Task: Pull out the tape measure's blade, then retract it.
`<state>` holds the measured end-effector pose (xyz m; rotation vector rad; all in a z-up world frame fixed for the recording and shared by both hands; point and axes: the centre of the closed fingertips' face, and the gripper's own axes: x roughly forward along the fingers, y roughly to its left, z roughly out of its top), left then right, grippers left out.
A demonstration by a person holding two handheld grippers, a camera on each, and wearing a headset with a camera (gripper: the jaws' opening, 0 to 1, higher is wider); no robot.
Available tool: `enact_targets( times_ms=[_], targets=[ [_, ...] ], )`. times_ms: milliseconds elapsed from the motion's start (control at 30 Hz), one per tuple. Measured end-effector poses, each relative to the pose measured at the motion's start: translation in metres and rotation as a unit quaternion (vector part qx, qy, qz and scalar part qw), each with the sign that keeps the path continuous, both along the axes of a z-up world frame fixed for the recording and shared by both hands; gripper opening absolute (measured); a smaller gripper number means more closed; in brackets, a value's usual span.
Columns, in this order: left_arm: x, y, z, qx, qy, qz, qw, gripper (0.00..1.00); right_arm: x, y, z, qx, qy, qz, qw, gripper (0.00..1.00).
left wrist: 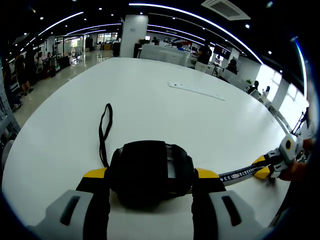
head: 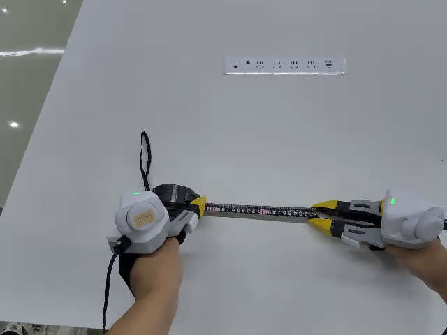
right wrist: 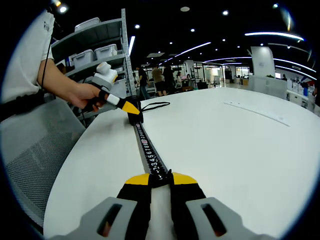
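Note:
A black tape measure case (head: 174,195) lies on the white table, with its black wrist strap (head: 145,159) trailing away from me. My left gripper (head: 190,209) is shut on the case (left wrist: 150,170), one yellow-tipped jaw on each side. The blade (head: 258,210) runs out to the right, flat over the table, printed with numbers. My right gripper (head: 323,215) is shut on the blade's free end (right wrist: 159,176). In the right gripper view the blade (right wrist: 147,150) stretches back to the left gripper (right wrist: 125,106) and the hand holding it.
A white power strip (head: 284,66) lies at the far side of the table (head: 279,139). The table's left edge (head: 42,105) borders a shiny floor. Shelving (right wrist: 100,45) and distant people (right wrist: 157,77) stand beyond the table.

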<state>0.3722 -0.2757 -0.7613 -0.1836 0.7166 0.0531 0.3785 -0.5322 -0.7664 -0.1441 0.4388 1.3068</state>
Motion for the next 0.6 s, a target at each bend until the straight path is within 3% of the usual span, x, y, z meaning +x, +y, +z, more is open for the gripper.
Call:
enact_targets(
  times_ms=[600],
  targets=[
    [-0.001, 0.0, 0.0, -0.003, 0.001, 0.001, 1.0, 0.64, -0.001, 0.021, -0.003, 0.003, -0.003, 0.014, 0.9999, 0.13]
  ],
)
